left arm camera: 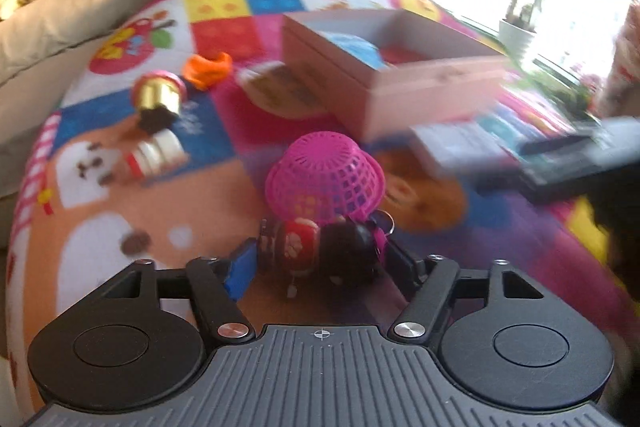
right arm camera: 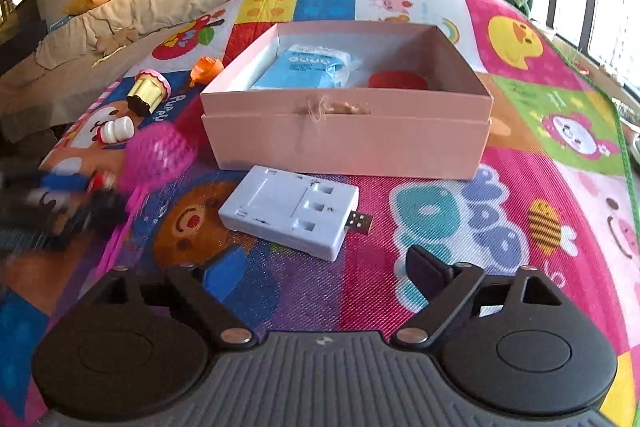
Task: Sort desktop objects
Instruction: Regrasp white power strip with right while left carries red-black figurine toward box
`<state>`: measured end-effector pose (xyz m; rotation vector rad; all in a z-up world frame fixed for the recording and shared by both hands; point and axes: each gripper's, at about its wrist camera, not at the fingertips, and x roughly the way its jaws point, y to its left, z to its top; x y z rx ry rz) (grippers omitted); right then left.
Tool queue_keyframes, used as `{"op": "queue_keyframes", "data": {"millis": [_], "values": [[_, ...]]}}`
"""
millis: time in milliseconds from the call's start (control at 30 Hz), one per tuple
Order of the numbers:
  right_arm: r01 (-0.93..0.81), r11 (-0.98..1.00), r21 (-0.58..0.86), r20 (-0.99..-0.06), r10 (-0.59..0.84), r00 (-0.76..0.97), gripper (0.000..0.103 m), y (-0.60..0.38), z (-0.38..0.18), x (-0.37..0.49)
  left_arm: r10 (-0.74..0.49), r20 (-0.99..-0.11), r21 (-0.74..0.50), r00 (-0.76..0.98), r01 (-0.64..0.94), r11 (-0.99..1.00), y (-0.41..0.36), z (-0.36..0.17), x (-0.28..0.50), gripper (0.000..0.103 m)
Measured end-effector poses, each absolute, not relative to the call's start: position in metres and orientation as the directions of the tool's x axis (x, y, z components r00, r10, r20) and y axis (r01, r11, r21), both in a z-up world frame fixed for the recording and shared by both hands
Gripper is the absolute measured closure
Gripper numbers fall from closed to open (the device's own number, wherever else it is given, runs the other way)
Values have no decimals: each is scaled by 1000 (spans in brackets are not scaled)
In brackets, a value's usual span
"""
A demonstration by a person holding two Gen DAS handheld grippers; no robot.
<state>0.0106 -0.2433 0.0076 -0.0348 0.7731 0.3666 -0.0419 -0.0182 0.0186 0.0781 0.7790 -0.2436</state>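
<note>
Left jaws (left arm camera: 320, 263) apparently around figurine (left arm camera: 320, 247)

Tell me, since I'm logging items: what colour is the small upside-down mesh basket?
Bright pink, or magenta: the basket shows best in the left wrist view.

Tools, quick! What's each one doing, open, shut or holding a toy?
Left tool: closing around a small red and black toy; a firm grip cannot be told.
Right tool: open, holding nothing, just short of the white adapter.
</note>
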Motion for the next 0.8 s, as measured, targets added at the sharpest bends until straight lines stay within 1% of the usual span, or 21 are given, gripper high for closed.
{"op": "queue_keyframes", "data": {"millis": [33, 100, 200, 300, 367, 500, 567, 600, 733, 800], "values": [[-330, 937, 114, -686, 315, 656, 9, -241, 8, 12, -198, -705, -22, 681, 258, 966, -20, 19, -47, 19], [-329, 936, 126, -682, 323, 656, 8, -235, 10, 15, -203, -707, -15, 678, 272, 962, -24, 17, -55, 15], [-320, 941, 107, -681, 304, 666, 6, -219, 11, 24, -200, -698, 1, 687, 280, 960, -26, 15, -55, 9], [-291, 953, 85, -689, 267, 674, 6, -205, 8, 34, -172, -693, -2, 700, 237, 972, -22, 14, -47, 9], [-286, 956, 68, -694, 252, 675, 8, -200, 6, 38, -169, -687, -17, 707, 216, 976, -17, 16, -41, 9], [-313, 949, 47, -691, 257, 676, 10, -201, 5, 33, -155, -684, -12, 713, 201, 980, -15, 12, -34, 12], [-327, 944, 42, -694, 263, 670, 10, -206, 6, 27, -170, -678, -28, 715, 206, 978, -15, 12, -34, 21], [-335, 941, 40, -695, 268, 667, 10, -209, 7, 23, -180, -674, -29, 716, 219, 975, -16, 14, -35, 32], [-378, 924, 50, -699, 303, 648, 10, -225, 15, 5, -165, -672, 45, 722, 262, 964, -23, 21, -47, 33], [-405, 913, 43, -677, 325, 661, 10, -236, 28, -7, -159, -657, 66, 737, 266, 962, -21, 34, -54, 33]]}}
